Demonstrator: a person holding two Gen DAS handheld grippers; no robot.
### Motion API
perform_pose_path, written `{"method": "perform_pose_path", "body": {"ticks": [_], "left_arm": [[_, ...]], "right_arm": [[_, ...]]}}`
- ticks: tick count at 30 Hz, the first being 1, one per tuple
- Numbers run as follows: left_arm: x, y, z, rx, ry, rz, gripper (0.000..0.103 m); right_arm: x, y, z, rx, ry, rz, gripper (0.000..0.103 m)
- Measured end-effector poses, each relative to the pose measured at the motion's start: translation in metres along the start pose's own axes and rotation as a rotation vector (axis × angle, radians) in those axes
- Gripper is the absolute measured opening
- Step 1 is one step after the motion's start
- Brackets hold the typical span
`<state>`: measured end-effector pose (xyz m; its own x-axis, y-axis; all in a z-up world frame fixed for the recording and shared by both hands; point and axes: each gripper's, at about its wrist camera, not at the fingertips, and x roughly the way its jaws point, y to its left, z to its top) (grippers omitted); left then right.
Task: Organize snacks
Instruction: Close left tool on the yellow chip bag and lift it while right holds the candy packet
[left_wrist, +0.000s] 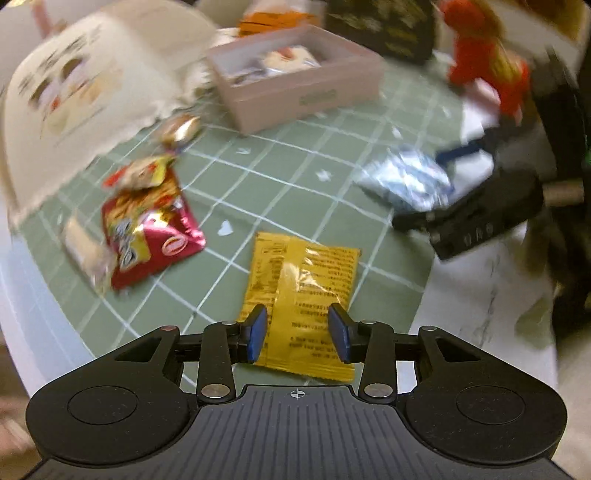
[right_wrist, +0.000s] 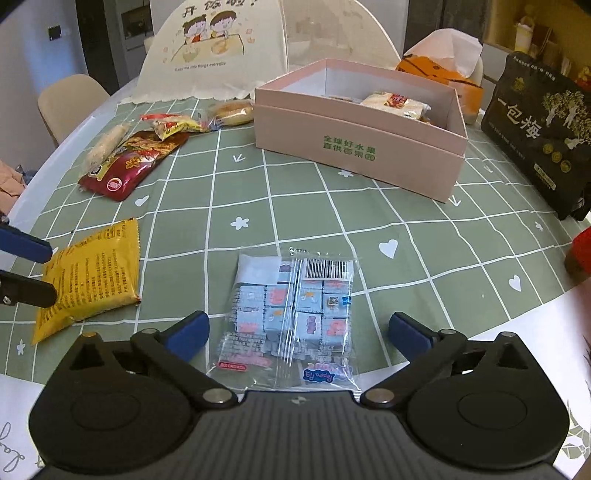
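Right gripper (right_wrist: 298, 334) spread wide and empty above the clear Peppa Pig candy packet (right_wrist: 291, 321), blue pads either side of it without touching, evidently set to straddle its width; packet flat on the green checked tablecloth (right_wrist: 332, 221), barcode side up. Left gripper (left_wrist: 299, 332) half open over the yellow sachet (left_wrist: 301, 291), pads bracketing its lower half; contact hard to judge, sachet seemingly loose on the cloth, so nothing gripped. Pink box (right_wrist: 362, 147) open at the far side, already holding a white rice-cracker pack (right_wrist: 395, 105), likely the bin for the rest. Red chip bag (right_wrist: 129, 164), small yellow-red packet (right_wrist: 173, 127) and wrapped bun (right_wrist: 232, 112) heaped to the left, unsorted; black plum bag (right_wrist: 535, 136) upright at right, apart. Probable next step: close on each packet, carry to the box.
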<state>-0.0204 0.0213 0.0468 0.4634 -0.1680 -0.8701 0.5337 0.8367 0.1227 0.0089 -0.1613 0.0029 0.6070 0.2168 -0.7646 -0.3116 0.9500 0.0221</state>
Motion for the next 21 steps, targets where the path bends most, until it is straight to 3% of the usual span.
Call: {"method": "perform_pose_path", "body": {"ticks": [5, 12, 16, 21], "left_arm": [[0.011, -0.006, 0.006, 0.019, 0.027, -0.032, 0.042], [0.015, -0.004, 0.014, -0.08, 0.034, -0.128, 0.052], [0.017, 0.0, 0.021, -0.16, 0.036, -0.093, 0.055], [0.022, 0.008, 0.025, -0.198, 0.022, 0.025, 0.055]], "right_arm": [[-0.001, 0.0, -0.002, 0.0, -0.019, 0.0, 0.103], [-0.002, 0.0, -0.007, 0.001, -0.05, -0.001, 0.103], [-0.002, 0.0, -0.007, -0.001, -0.054, 0.0, 0.103], [-0.002, 0.0, -0.007, -0.002, -0.051, 0.0, 0.103]]}}
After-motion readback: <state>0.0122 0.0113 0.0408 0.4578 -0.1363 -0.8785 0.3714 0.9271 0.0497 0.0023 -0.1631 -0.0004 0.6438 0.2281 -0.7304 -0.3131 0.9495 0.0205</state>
